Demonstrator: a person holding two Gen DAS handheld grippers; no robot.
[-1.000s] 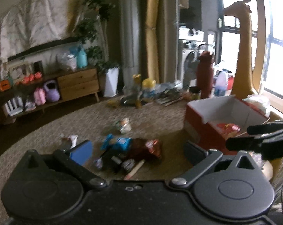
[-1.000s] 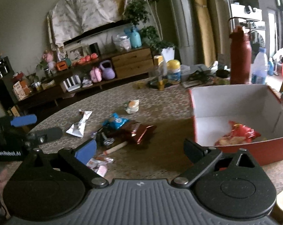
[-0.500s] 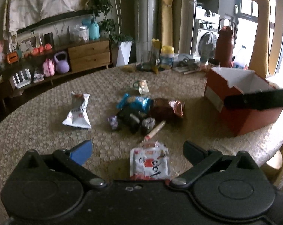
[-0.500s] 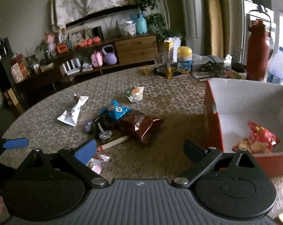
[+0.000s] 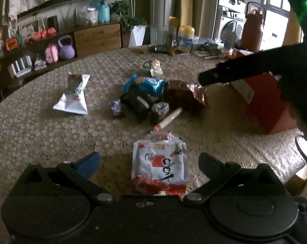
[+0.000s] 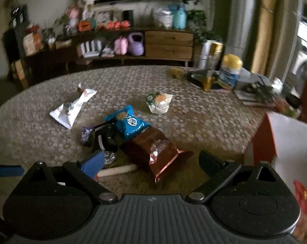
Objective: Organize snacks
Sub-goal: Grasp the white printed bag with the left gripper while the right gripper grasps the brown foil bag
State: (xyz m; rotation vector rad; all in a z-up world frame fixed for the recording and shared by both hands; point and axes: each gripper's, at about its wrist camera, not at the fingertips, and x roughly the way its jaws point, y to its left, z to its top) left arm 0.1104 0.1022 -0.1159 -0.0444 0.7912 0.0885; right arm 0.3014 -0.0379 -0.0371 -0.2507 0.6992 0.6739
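A pile of snacks lies mid-table: a blue packet (image 5: 147,84) (image 6: 129,124), a black packet (image 5: 137,103), a brown foil bag (image 5: 184,97) (image 6: 153,152) and a sausage stick (image 5: 169,119). A white and red packet (image 5: 159,166) lies just below my open left gripper (image 5: 149,164), between its fingers. My right gripper (image 6: 152,162) hangs open over the foil bag; one of its fingers (image 5: 224,75) crosses the left wrist view. The red box (image 5: 263,105) (image 6: 261,142) stands at the right with a red snack (image 6: 306,203) inside.
A white packet (image 5: 74,97) lies left of the pile, and a small clear packet (image 5: 153,67) behind it. A yellow-lidded jar (image 5: 186,38), glasses and papers crowd the table's far side. A maroon flask (image 5: 253,28) stands behind the box. The table edge curves at left.
My left gripper has swung left from the box and drawn back over the white and red packet. My right gripper has turned left from the box toward the pile.
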